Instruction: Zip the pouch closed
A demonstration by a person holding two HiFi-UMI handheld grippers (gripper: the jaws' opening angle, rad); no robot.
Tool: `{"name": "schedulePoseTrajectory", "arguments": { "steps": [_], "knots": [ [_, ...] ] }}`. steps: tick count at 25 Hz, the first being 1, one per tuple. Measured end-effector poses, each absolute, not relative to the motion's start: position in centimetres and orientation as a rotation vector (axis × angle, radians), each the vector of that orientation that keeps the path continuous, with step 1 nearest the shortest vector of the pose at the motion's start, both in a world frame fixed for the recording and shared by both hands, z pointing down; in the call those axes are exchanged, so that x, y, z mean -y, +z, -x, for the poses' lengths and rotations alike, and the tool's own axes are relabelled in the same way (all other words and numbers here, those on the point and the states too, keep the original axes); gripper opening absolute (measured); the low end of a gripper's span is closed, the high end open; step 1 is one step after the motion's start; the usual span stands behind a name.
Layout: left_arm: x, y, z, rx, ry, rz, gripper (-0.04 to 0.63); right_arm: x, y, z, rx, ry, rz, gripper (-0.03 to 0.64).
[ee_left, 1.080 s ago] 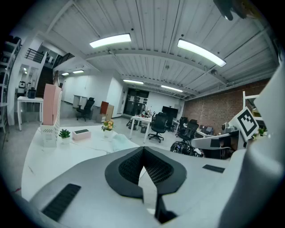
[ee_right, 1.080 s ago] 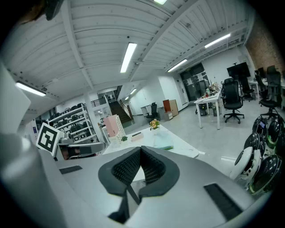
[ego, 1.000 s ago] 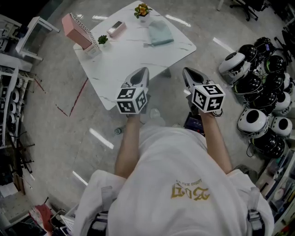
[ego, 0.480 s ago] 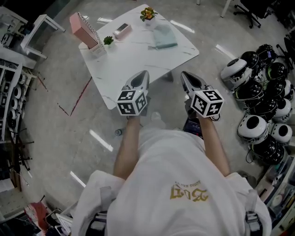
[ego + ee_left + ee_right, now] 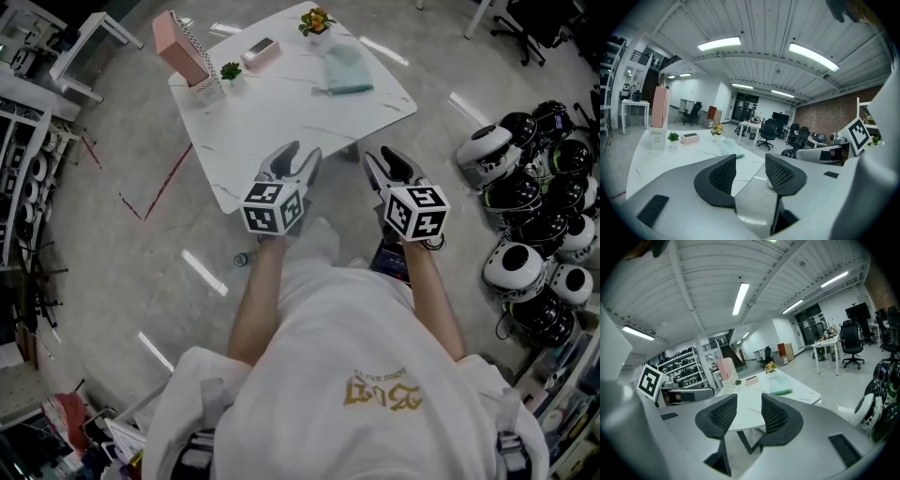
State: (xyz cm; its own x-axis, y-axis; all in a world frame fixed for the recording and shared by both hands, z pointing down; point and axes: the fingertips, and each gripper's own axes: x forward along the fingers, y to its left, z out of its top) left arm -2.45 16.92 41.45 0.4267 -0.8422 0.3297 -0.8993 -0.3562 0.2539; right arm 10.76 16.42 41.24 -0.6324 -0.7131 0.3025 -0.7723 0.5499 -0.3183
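Observation:
A pale green pouch lies flat near the far right edge of the white marble table. It also shows in the left gripper view as the pouch and in the right gripper view as the pouch, well beyond the jaws. My left gripper hovers at the table's near edge, its jaws opening with nothing between them. My right gripper hangs over the floor just off the table's near right corner, jaws also opening and empty. Both grippers, left and right, point slightly downward toward the table.
On the table stand a pink file holder, a small green plant, a pink box and a flower pot. Several black and white helmets lie on the floor at right. Shelving lines the left.
Both grippers' jaws have gone from shut to apart. The right gripper has sunk a little toward the person; the left has stayed in place.

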Motion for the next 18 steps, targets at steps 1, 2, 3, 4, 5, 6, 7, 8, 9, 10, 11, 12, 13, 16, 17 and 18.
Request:
{"name": "schedulePoseTrajectory", "arguments": {
  "steps": [1, 2, 3, 4, 5, 6, 7, 8, 9, 10, 11, 12, 13, 16, 17, 18],
  "knots": [
    [-16.7, 41.9, 2.8, 1.479, 0.211, -2.285, 0.212, -16.2, 41.7, -10.4, 2.635, 0.656, -1.265, 0.161],
    [-16.2, 42.3, 3.1, 1.474, 0.22, -2.278, 0.212, -15.9, 42.2, -10.1, 2.627, 0.667, -1.26, 0.161],
    [-15.6, 42.7, 3.4, 1.468, 0.229, -2.274, 0.212, -15.4, 42.6, -9.8, 2.619, 0.678, -1.258, 0.16],
    [-14.9, 43.1, 3.7, 1.463, 0.238, -2.273, 0.207, -14.8, 43.2, -9.6, 2.61, 0.689, -1.258, 0.158],
    [-14.0, 43.4, 3.9, 1.459, 0.248, -2.273, 0.201, -14.0, 43.7, -9.4, 2.6, 0.7, -1.256, 0.158],
    [-13.0, 43.8, 4.2, 1.456, 0.258, -2.271, 0.198, -13.1, 44.2, -9.1, 2.591, 0.709, -1.253, 0.158],
    [-11.9, 44.3, 4.6, 1.454, 0.264, -2.267, 0.192, -12.1, 44.8, -8.8, 2.58, 0.714, -1.248, 0.158],
    [-10.6, 44.8, 5.1, 1.452, 0.269, -2.259, 0.186, -11.1, 45.3, -8.5, 2.567, 0.715, -1.243, 0.158],
    [-9.2, 45.3, 5.6, 1.449, 0.272, -2.253, 0.181, -9.9, 45.7, -8.1, 2.554, 0.714, -1.239, 0.158],
    [-7.6, 45.7, 6.0, 1.447, 0.275, -2.251, 0.18, -8.6, 46.2, -7.7, 2.542, 0.713, -1.238, 0.158],
    [-6.0, 46.1, 6.5, 1.446, 0.283, -2.256, 0.181, -7.2, 46.6, -7.3, 2.531, 0.716, -1.238, 0.156],
    [-4.5, 46.4, 6.8, 1.445, 0.298, -2.263, 0.18, -5.8, 47.1, -7.0, 2.519, 0.723, -1.24, 0.153],
    [-3.2, 47.0, 7.0, 1.439, 0.32, -2.269, 0.178, -4.5, 47.7, -6.7, 2.503, 0.733, -1.24, 0.149],
    [0.1, 48.9, 7.5, 1.396, 0.393, -2.272, 0.176, -1.3, 49.4, -5.7, 2.442, 0.751, -1.23, 0.15],
    [1.3, 49.5, 7.7, 1.384, 0.408, -2.276, 0.175, -0.1, 50.1, -5.3, 2.426, 0.754, -1.225, 0.15],
    [2.4, 50.1, 7.9, 1.373, 0.419, -2.28, 0.175, 0.9, 50.8, -4.9, 2.41, 0.759, -1.219, 0.15]
  ]
}}
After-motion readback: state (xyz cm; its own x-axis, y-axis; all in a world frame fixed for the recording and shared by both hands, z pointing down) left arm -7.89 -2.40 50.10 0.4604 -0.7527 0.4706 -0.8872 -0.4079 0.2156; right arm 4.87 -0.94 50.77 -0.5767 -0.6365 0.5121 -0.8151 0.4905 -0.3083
